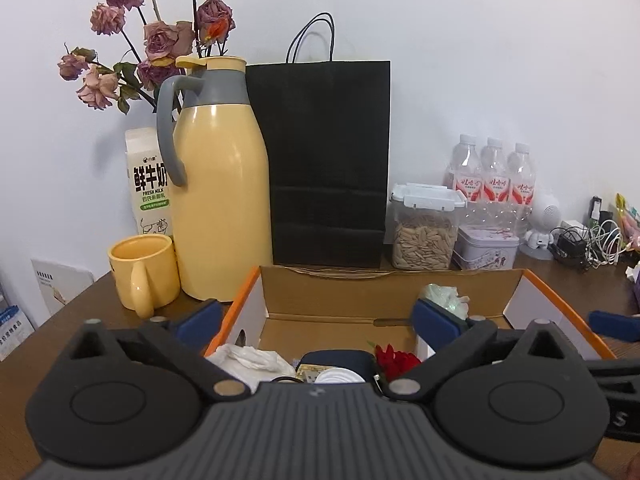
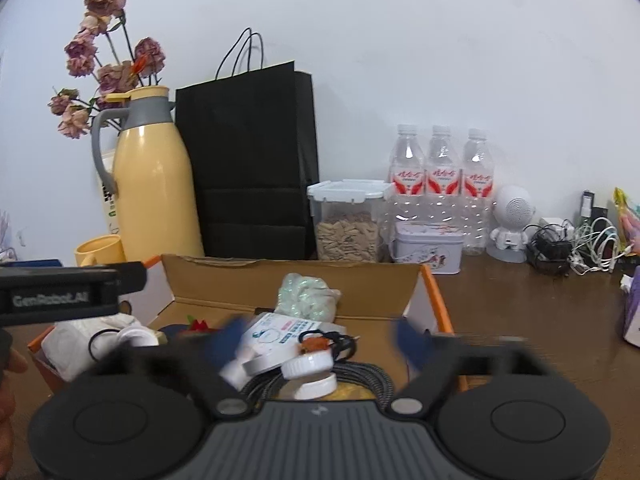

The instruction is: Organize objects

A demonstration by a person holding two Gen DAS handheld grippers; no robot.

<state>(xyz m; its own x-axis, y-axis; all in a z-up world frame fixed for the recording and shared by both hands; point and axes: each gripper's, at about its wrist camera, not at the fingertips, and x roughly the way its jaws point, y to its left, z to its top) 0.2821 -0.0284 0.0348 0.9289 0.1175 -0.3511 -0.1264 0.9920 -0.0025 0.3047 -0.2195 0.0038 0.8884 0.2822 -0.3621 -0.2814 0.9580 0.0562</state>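
An open cardboard box with an orange rim stands on the brown table right in front of both grippers. It holds crumpled white paper, a dark blue case, a red flower, a pale green bag, a white packet, white-capped bottles and a braided cable. My left gripper hangs over the box's left half, jaws wide open, nothing between them. My right gripper, blurred, is open over the right half, its pads clear of the items below.
Behind the box stand a yellow jug, a yellow mug, a milk carton, dried roses, a black paper bag, a seed container, a tin and three water bottles. Tangled cables lie at the far right.
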